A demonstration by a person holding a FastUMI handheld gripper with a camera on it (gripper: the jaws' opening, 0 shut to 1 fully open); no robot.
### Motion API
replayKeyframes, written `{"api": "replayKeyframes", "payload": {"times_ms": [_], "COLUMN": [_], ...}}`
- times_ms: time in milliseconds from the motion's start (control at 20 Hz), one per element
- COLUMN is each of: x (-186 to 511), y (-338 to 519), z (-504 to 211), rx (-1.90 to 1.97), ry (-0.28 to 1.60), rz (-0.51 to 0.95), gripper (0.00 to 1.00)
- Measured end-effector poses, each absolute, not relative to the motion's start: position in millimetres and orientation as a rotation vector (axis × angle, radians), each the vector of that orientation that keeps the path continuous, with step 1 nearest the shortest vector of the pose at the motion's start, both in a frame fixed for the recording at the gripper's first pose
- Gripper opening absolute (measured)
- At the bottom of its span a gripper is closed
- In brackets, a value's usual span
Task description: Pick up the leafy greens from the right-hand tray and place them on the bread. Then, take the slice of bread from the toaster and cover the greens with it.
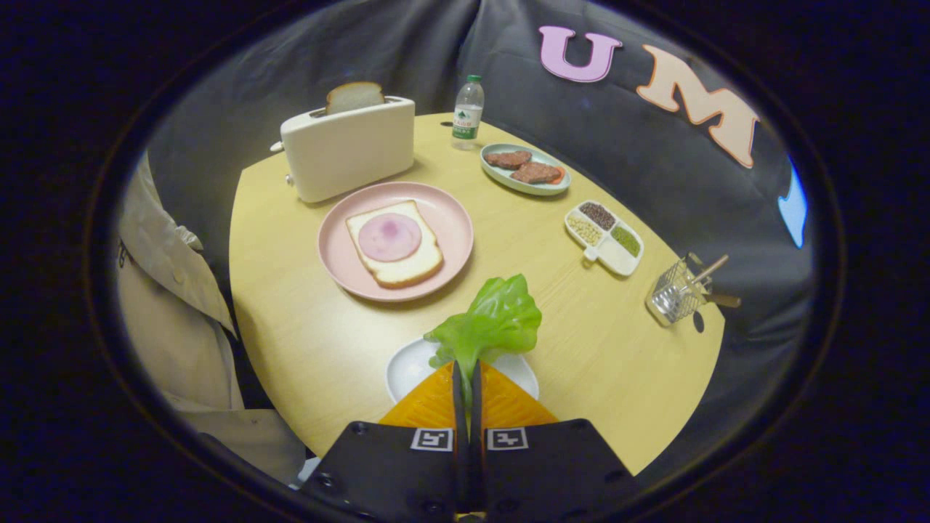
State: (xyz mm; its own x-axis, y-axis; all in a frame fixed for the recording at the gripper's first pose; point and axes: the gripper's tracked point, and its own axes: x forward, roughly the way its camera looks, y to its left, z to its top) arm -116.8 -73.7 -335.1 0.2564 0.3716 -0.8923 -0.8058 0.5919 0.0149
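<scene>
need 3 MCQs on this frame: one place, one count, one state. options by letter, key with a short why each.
1. Where is the slice of bread that has no topping?
A. In the toaster slot
B. On the pink plate
C. In the wire basket

2. How many meat patties lie on the oval dish by the water bottle?
A. One
B. Two
C. Four

3. What is the gripper doing?
A. Open above the toaster
B. Shut on nothing
C. Shut on the leafy greens

Key: 1 A, the slice sticks up out of the toaster's top. 2 B, two brown patties sit side by side. 3 C, both fingers press the stem, and the leaf stands up just ahead of them over the white tray.
</scene>
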Motion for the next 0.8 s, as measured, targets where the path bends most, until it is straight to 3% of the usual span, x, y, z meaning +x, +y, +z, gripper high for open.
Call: {"api": "replayKeyframes", "payload": {"times_ms": [800], "x": [-106], "y": [49], "z": [-312], "rx": [-0.531], "ry": [0.972], "rz": [0.978], "gripper": [0.03]}}
